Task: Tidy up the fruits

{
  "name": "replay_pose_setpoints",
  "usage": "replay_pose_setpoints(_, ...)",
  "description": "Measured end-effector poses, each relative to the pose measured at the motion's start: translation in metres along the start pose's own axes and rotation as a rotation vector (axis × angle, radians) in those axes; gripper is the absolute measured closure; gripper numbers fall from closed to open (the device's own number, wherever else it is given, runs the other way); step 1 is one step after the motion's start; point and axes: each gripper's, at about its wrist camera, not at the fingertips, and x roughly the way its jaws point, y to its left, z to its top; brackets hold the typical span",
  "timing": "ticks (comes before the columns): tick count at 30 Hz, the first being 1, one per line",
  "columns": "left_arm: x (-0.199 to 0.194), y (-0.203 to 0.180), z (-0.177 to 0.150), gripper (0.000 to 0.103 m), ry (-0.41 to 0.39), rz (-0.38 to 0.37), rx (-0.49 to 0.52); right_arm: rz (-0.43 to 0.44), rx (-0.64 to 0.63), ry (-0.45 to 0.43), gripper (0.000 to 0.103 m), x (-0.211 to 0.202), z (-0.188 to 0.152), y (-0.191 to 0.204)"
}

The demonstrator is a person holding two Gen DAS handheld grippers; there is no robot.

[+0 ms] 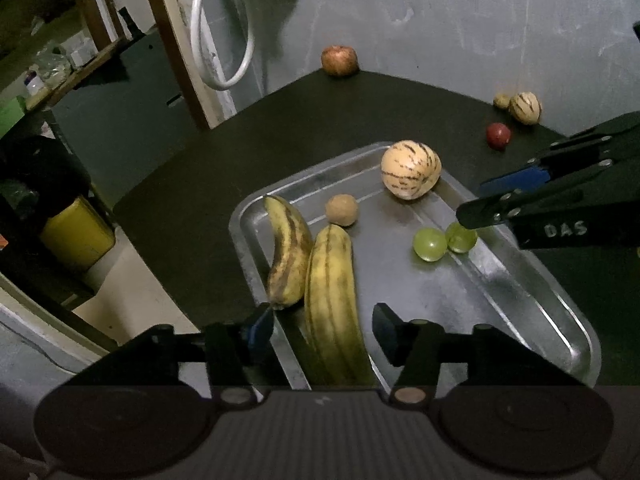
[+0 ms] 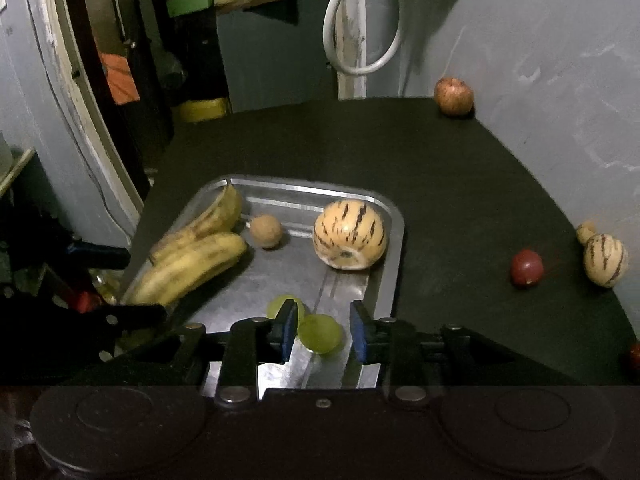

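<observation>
Releasing: both grippers look to be setting fruit on the tray [image 1: 560, 300]; best lifted straight up, so nothing rolls.
Left gripper [image 1: 324, 330]: jaws parted, clear of the banana [image 1: 332, 304] lying between them; nothing gripped.
Right gripper [image 2: 323, 332]: jaws slightly parted, a grape [image 2: 320, 333] loose between them, its twin [image 2: 280, 305] just beyond the left pad.
Beyond the jaws: second banana [image 1: 286, 252], small brown ball-shaped fruit [image 1: 341, 209], striped melon [image 1: 411, 169].
Farther, off the tray: apple [image 1: 339, 60], red plum [image 1: 498, 135], smaller striped melon [image 1: 525, 107].
Surfaces: tray smooth, shiny metal; grapes round, glossy; bananas curved, speckled; table [image 2: 460, 184] dark, matte.
</observation>
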Motion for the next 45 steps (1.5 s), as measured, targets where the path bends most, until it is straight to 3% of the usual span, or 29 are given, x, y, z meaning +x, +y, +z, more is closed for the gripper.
replay_pose_setpoints(1, -0.003, 0.001, 0.000, 0.033, -0.005, -0.003, -0.010, 0.002, 0.010, -0.010, 0.064, -0.005, 0.001, -0.002)
replay_pose_setpoints(5, -0.014, 0.002, 0.003, 0.020, -0.029, -0.028, -0.059, 0.003, 0.066, -0.063, 0.030, -0.033, 0.003, -0.010)
replay_pose_setpoints(14, -0.043, -0.009, 0.015, 0.004, -0.098, -0.092, -0.133, 0.002, 0.197, -0.174, 0.005, -0.107, -0.014, -0.032)
replay_pose_setpoints(21, -0.065, -0.029, 0.021, 0.001, -0.138, -0.137, -0.123, -0.027, 0.270, -0.240, 0.002, -0.159, -0.042, -0.048)
replay_pose_setpoints(31, -0.090, -0.075, 0.037, 0.001, -0.216, -0.177, 0.012, -0.084, 0.367, -0.320, 0.001, -0.203, -0.071, -0.077)
replay_pose_setpoints(39, -0.083, -0.094, 0.054, 0.001, -0.218, -0.192, 0.072, -0.115, 0.423, -0.343, 0.001, -0.213, -0.076, -0.093)
replay_pose_setpoints(45, -0.056, -0.094, 0.072, 0.001, -0.195, -0.253, 0.090, -0.165, 0.456, -0.347, 0.001, -0.210, -0.071, -0.098)
